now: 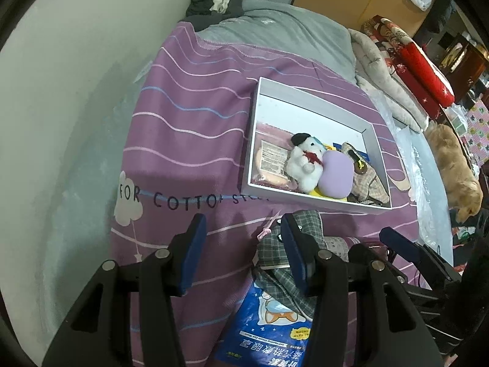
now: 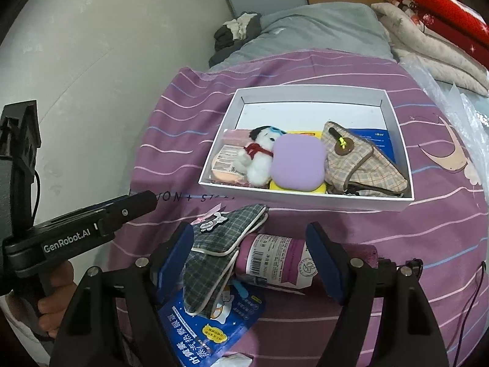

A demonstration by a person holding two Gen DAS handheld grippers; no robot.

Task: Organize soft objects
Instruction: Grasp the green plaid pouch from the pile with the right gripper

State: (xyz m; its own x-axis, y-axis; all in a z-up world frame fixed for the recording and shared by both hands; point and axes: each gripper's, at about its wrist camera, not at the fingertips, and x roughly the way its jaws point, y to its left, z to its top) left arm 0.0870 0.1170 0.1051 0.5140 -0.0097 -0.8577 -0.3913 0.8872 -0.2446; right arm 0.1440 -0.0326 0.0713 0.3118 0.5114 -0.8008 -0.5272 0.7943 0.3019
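A white box [image 2: 305, 197] [image 1: 305, 198] on the purple striped blanket holds a white plush dog [image 2: 259, 159] [image 1: 305, 162], a lilac pad [image 2: 298, 162], a plaid pouch [image 2: 360, 162] and a packet of puffs [image 2: 224, 162]. In front of the box lie a grey plaid eye mask [image 2: 220, 250] [image 1: 275, 244], a purple labelled roll [image 2: 275, 260] and a blue packet [image 2: 214, 330] [image 1: 269, 330]. My right gripper [image 2: 250, 260] is open, its jaws astride the mask and the roll. My left gripper [image 1: 244, 250] is open just left of the mask, over the blanket.
A wall runs along the left of the bed. A grey pillow [image 1: 275, 27] with dark clothes [image 1: 214, 3] lies beyond the box. Folded quilts [image 1: 397, 70] and clear plastic [image 1: 428, 168] are at the right. A tan dog [image 1: 452, 165] stands beside the bed.
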